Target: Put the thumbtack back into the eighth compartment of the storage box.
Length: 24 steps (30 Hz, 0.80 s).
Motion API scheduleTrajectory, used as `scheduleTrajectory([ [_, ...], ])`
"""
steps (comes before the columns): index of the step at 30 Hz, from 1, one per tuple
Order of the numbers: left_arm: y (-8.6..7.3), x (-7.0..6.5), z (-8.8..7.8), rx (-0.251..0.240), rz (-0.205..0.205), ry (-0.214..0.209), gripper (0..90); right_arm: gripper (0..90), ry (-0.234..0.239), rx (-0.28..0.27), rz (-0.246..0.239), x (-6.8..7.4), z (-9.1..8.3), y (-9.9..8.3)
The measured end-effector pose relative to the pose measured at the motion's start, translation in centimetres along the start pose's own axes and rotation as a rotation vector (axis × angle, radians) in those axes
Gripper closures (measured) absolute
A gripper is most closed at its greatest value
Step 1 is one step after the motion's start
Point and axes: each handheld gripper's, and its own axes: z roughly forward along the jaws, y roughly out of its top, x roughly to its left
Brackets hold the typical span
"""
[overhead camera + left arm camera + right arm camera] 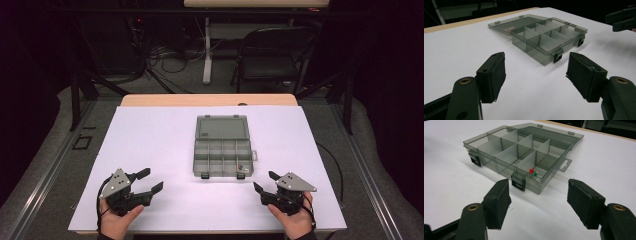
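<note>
A clear grey organiser box (222,158) lies in the middle of the white table sheet, its lid (222,128) folded flat behind it. Dividers split it into several compartments (544,35). Small red and green pins (533,172) sit in the front right compartment (243,166). My left gripper (149,181) rests open near the front left, well short of the box (549,40). My right gripper (263,181) is open at the front right, just before the box's front right corner (524,157). Nothing lies between either pair of jaws.
Two black latches (518,184) hang on the box's front wall. The white sheet (150,135) covers a wooden table. Behind the table stand a black folding chair (272,57) and a white desk leg (206,50) among floor cables.
</note>
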Motion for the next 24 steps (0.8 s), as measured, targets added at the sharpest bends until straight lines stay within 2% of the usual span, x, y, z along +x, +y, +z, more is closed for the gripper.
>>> scheduleTrajectory([
  [4, 0.0, 0.1, 0.0, 0.000, -0.003, 0.001, 30.9, 33.7, -0.007, 0.000, -0.007, -0.2, 0.1, -0.2],
  [14, -0.2, 0.6, -0.1, 0.007, -0.005, 0.010, 30.9, 33.8, -0.019, 0.032, 0.022, -1.1, 0.8, -0.9],
  [24, -0.2, 0.9, -0.1, 0.007, -0.012, 0.024, 30.9, 33.6, -0.019, 0.018, 0.018, -1.1, 0.6, -0.9],
])
